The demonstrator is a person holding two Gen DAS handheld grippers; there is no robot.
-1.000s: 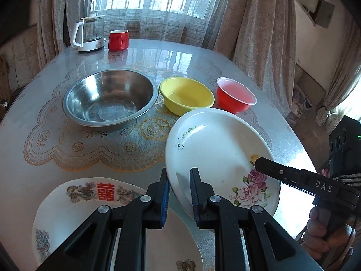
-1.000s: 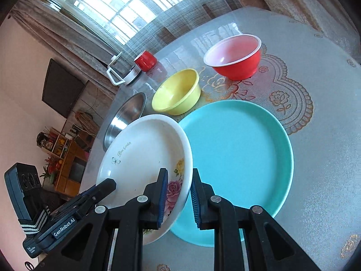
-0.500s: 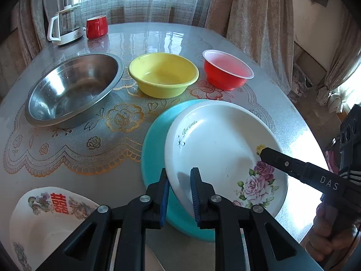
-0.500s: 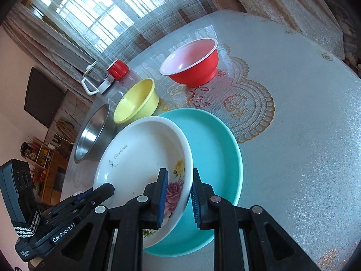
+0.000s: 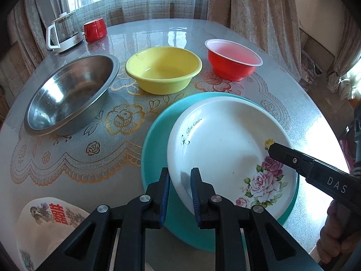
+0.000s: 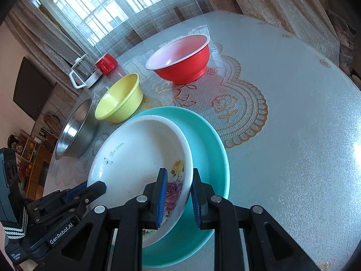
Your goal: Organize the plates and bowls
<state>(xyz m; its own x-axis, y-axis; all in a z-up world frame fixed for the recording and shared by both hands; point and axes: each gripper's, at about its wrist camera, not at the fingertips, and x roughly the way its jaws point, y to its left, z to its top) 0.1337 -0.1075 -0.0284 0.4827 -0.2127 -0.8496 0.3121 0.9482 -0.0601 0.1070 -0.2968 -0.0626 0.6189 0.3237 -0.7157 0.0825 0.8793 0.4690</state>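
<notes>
A white rose-pattern plate (image 5: pixel 225 140) lies over a teal plate (image 5: pixel 155 140) near the table's front. My left gripper (image 5: pixel 179 194) is shut on the white plate's left rim. My right gripper (image 6: pixel 179 194) is shut on its right rim (image 6: pixel 187 164), and the teal plate (image 6: pixel 207 140) shows underneath. A steel bowl (image 5: pixel 70 94), a yellow bowl (image 5: pixel 163 70) and a red bowl (image 5: pixel 232 58) stand in a row behind. A second white plate with a red character (image 5: pixel 49 221) lies at the front left.
A glass kettle (image 5: pixel 63 33) and a red mug (image 5: pixel 96 29) stand at the table's far left by the curtained window. The round table (image 6: pixel 293 113) has a lace-pattern cover, and its edge drops off on the right.
Both grippers carried the white plate to the right, away from the red-character plate. It has come down over the teal plate.
</notes>
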